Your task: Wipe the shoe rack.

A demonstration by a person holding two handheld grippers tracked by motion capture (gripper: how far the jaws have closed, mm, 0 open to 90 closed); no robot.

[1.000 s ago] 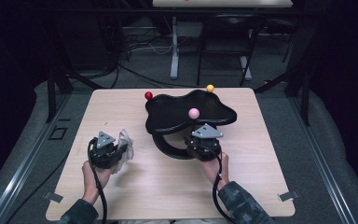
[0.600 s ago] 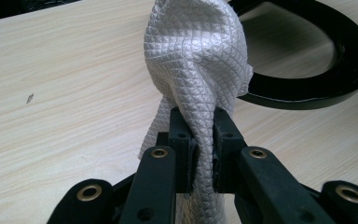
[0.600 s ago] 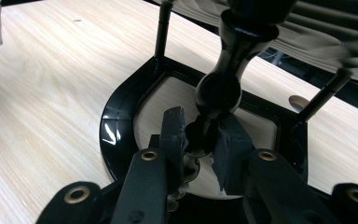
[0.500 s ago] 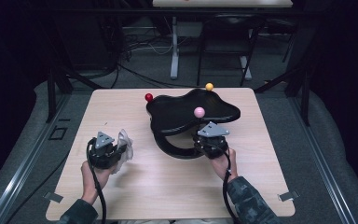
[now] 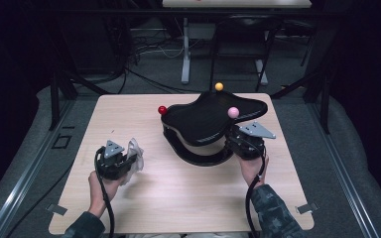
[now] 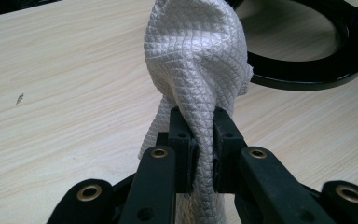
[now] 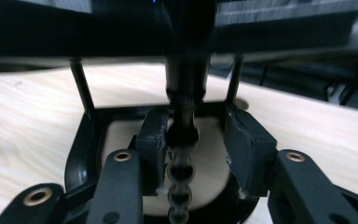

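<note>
- We see a white cloth [image 6: 196, 60] pinched between the left gripper [image 6: 200, 140] jaws, bunched above them, over the wooden table [image 5: 188, 198] at its left side
- Just beyond the cloth lies the ring base of a black stand [image 5: 203, 129] (three coloured balls sit at its top)
- Our right gripper [image 7: 200, 140] has its jaws spread around a black post [image 7: 184, 98] of that stand
</note>
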